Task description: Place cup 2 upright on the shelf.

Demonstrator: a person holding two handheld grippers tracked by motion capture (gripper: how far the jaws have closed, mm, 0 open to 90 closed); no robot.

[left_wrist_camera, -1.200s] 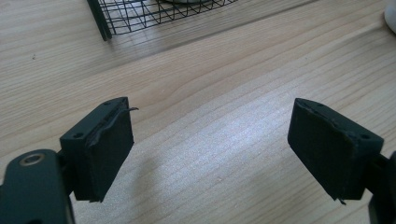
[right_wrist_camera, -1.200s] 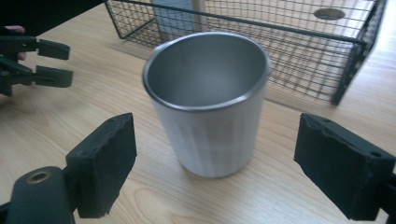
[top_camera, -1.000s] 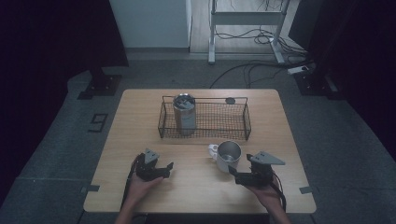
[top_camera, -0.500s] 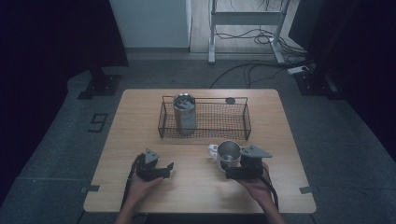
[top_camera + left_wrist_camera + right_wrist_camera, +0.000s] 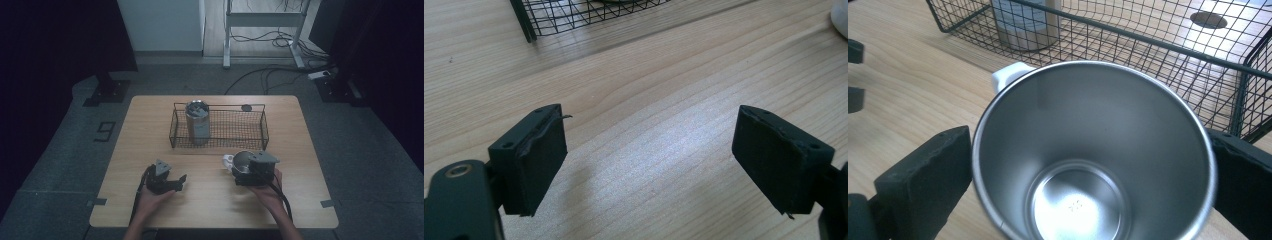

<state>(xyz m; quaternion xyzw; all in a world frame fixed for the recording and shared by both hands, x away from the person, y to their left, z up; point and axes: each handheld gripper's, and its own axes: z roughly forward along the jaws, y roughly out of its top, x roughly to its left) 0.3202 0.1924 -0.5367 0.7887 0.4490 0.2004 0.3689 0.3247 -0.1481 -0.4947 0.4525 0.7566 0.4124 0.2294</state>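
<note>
The pale wood-grain desk (image 5: 150, 120) carries a rectangular black wire basket (image 5: 264, 131), where a tall steel cylinder can (image 5: 198, 122) stands upright at its left end. In front of the basket's right end stands a shiny round steel mug (image 5: 1093, 165) with a white handle, empty inside. Since a second ago the right tongs (image 5: 245, 172) have slid in from the mug's right; their jaws have just been opening and now flank its wall, apart. The left tongs (image 5: 649, 160) hover, apart, over bare wood.
</note>
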